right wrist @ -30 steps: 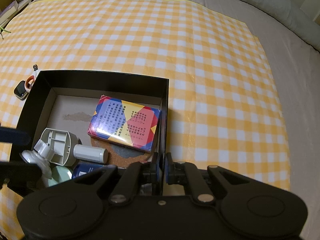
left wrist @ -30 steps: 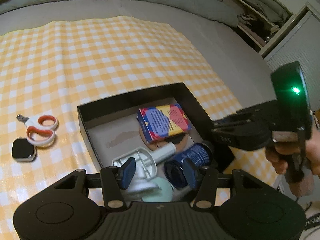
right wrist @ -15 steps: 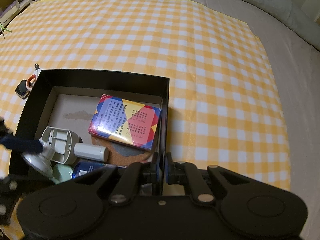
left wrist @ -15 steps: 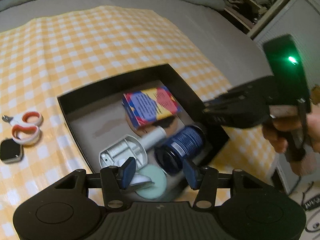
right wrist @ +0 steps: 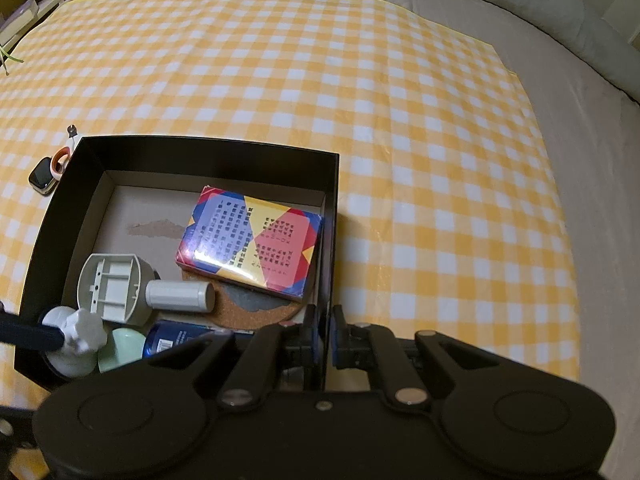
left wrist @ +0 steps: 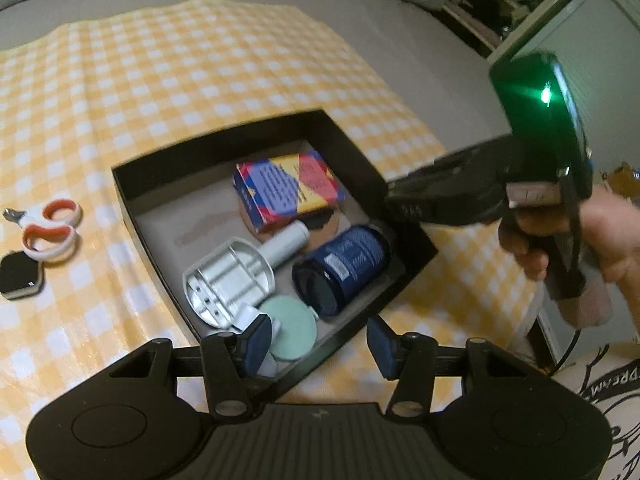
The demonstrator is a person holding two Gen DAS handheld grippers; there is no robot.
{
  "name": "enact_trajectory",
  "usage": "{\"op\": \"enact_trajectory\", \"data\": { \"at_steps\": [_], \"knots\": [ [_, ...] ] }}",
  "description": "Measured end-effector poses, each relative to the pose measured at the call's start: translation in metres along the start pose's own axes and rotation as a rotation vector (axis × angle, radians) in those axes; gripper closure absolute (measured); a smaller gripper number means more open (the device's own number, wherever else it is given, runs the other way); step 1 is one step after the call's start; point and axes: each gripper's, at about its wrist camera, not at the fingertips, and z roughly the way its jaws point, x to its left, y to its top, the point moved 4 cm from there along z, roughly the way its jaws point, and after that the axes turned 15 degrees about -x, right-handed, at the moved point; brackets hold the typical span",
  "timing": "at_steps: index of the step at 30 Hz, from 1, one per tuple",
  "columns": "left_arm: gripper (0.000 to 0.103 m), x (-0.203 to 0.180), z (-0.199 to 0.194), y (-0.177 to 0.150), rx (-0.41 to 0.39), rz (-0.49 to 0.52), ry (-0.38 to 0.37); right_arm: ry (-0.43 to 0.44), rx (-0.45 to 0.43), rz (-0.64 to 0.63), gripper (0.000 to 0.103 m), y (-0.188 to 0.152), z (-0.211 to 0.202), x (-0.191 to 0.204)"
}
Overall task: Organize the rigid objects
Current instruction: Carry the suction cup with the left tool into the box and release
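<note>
A: Looking through the left wrist camera first, what do you see?

B: The left gripper (left wrist: 316, 338) hangs above the near corner of the black box (left wrist: 224, 142), and its jaws are wide apart and hold nothing. Inside the box there is a colourful carton (left wrist: 288, 188), a dark blue jar (left wrist: 344, 268) lying on its side, a grey plastic bracket (left wrist: 228, 278), a white cylinder (left wrist: 286, 242) and a pale green disc (left wrist: 290, 330). Outside, on the checked cloth (left wrist: 180, 80), the nail clippers (left wrist: 46, 228) lie just beside a small watch (left wrist: 18, 276), well apart from the box. The right gripper (left wrist: 404, 204) comes in from the side at the box wall.

A: And the right wrist camera?

B: The right gripper (right wrist: 323, 338) has its jaws narrow, pinched on the thin wall of the box (right wrist: 332, 216), one finger inside and one outside. The carton (right wrist: 250, 244) rests on a cork coaster (right wrist: 256, 312). A white knobbed piece (right wrist: 80, 330) sits at the near left corner, touching a blue finger of the other gripper.

A: How will the remaining things handle?

B: I judge the clippers to be light, stiff and a little slippery on the plastic handles; the place to take hold is across both handles. The watch looks smooth and easy to scratch, so take it by its edges. The cardboard wall may bend if the box is pulled hard.
</note>
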Motion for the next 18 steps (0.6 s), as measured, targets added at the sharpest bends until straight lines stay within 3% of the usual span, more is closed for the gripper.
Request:
{"op": "enact_trajectory", "data": {
  "at_steps": [6, 13, 18],
  "knots": [
    [0.048, 0.006, -0.004, 0.006, -0.009, -0.013, 0.021, 0.000, -0.001, 0.001, 0.097, 0.000, 0.000, 0.000],
    [0.018, 0.008, -0.008, 0.006, -0.024, -0.006, 0.046, -0.001, 0.001, 0.005, 0.097, 0.000, 0.000, 0.001],
    [0.005, 0.008, -0.017, 0.012, -0.073, 0.009, 0.070, 0.001, -0.001, 0.027, 0.098, 0.000, -0.001, -0.001]
  ]
}}
